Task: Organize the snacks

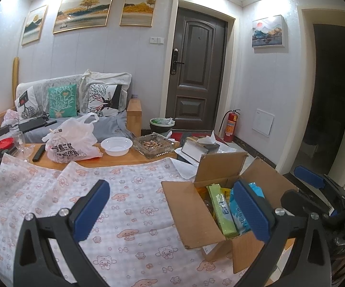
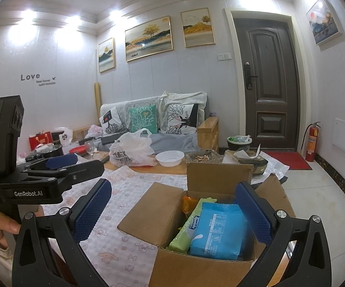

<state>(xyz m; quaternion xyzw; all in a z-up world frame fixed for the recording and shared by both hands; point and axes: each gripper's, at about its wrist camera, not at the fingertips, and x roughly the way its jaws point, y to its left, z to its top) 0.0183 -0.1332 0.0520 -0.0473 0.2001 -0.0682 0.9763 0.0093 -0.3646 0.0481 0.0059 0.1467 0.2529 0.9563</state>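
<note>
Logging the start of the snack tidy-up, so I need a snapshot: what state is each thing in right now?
Cardboard box: flaps open, snacks inside.
Blue packet: in the box, sealed.
Green packet: in the box, beside the blue one.
White bowl: upright, looks empty.
Plastic bag: slumped on the table.
Door: closed.
Left gripper: open, empty.
Right gripper: open, empty.
</note>
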